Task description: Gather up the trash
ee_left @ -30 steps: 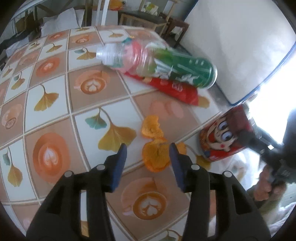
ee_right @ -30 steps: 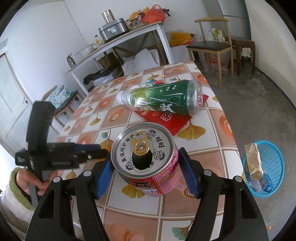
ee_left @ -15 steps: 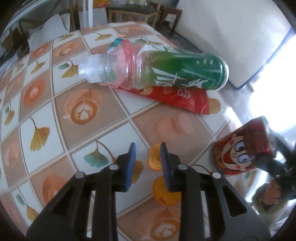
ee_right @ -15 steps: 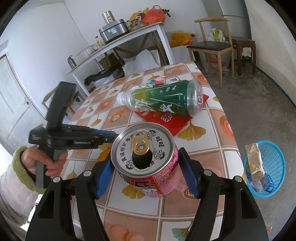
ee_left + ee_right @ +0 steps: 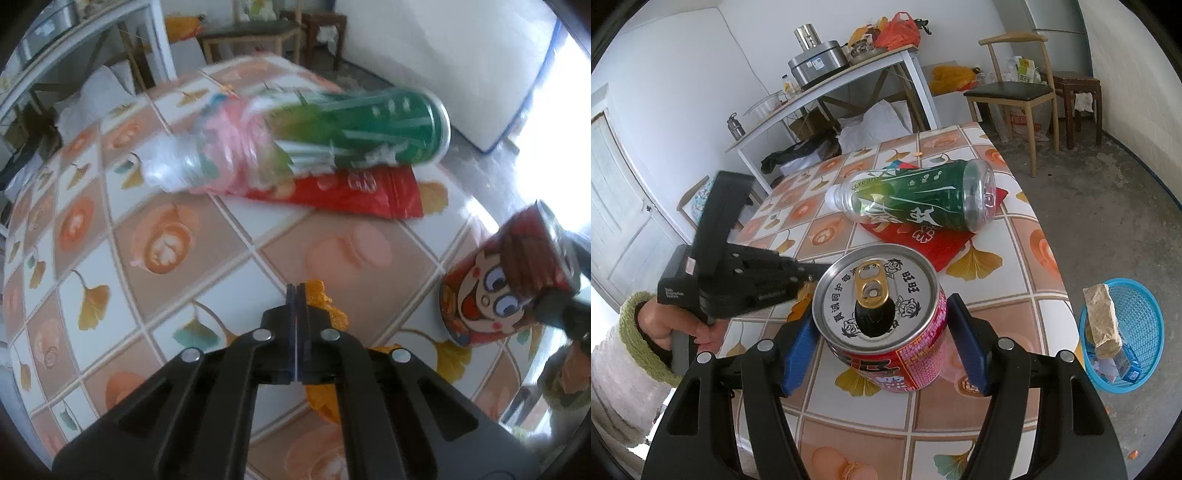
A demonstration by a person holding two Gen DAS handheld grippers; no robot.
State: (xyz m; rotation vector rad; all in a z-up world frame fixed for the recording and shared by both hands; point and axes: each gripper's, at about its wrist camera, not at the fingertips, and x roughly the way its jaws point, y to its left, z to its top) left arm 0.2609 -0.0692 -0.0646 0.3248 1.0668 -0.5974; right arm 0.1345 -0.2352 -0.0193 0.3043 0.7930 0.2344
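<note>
Your left gripper (image 5: 296, 295) has just clamped shut, orange peel (image 5: 325, 301) at its tips, whether pinched I can't tell. Your right gripper (image 5: 882, 332) grips the red can (image 5: 886, 325); the blue basket (image 5: 1145, 317) lies at three o'clock, on the floor.

"Scream" on the clear bottle (image 5: 871, 195), "旺旺" on the red can's lid (image 5: 875, 295)

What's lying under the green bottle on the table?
A red wrapper lies flat under the green bottle, sticking out on both sides. Its middle is covered by the bottle, so anything else beneath cannot be seen.
</note>
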